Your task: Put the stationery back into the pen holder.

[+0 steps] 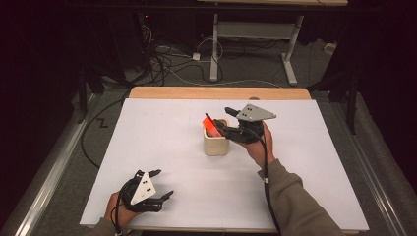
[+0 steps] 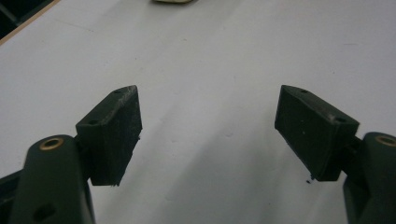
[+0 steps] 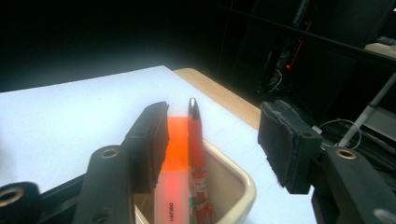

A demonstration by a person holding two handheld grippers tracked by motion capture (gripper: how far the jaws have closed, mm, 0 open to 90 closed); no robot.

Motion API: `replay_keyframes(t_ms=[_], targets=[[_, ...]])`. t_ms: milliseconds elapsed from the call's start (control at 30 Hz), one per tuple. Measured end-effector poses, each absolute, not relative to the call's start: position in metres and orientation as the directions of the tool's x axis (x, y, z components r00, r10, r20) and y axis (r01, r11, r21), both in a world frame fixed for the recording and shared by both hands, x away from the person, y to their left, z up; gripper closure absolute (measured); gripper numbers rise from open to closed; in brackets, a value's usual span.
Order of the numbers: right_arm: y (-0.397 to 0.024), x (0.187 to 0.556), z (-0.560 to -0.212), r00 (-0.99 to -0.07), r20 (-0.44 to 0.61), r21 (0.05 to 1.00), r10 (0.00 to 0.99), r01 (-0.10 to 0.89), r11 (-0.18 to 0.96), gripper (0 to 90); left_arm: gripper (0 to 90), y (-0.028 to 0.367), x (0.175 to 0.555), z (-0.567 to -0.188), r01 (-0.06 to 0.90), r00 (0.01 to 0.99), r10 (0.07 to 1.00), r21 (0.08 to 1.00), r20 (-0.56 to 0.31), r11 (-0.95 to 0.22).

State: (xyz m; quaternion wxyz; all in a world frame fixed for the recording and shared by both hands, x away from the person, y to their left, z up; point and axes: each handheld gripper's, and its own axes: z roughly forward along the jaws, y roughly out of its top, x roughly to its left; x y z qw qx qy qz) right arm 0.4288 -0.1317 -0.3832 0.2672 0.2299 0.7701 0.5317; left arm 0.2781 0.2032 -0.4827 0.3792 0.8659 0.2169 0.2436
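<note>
Looks like the drop-off step: right gripper (image 3: 212,149) sits open over the beige cup (image 3: 243,186), red pen (image 3: 196,154) and orange highlighter (image 3: 175,158) inside untouched, so next it backs away, left gripper (image 2: 208,133) open and empty.

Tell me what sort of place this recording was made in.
Probably a lab or workshop set up for recording, not a home: a table covered in white sheeting, loose cables across the grey floor, a second table's metal legs behind, and dark surroundings.

A white sheet (image 1: 162,147) covers the wooden table (image 1: 216,92) under the gripper. Beyond its far edge lies grey carpet (image 1: 255,69) strewn with cables (image 1: 162,61), where a white-legged desk (image 1: 253,34) stands. Darkness surrounds the lit tabletop.
</note>
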Motion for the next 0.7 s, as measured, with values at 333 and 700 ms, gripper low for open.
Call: replay_keyframes(t_ms=[333,700], targets=[[-0.138,0.426,-0.375,-0.717,-0.202,0.938,0.667,0.053,0.342,34.8,22.4,0.203,0.278,-0.483,0.192,0.786,0.563,0.765,0.255,-0.615],[-0.143,0.424,-0.371,-0.703,-0.208,0.936,0.68,0.058,0.346,25.9,22.4,0.203,0.278,-0.483,0.193,0.785,0.564,0.764,0.257,-0.616]])
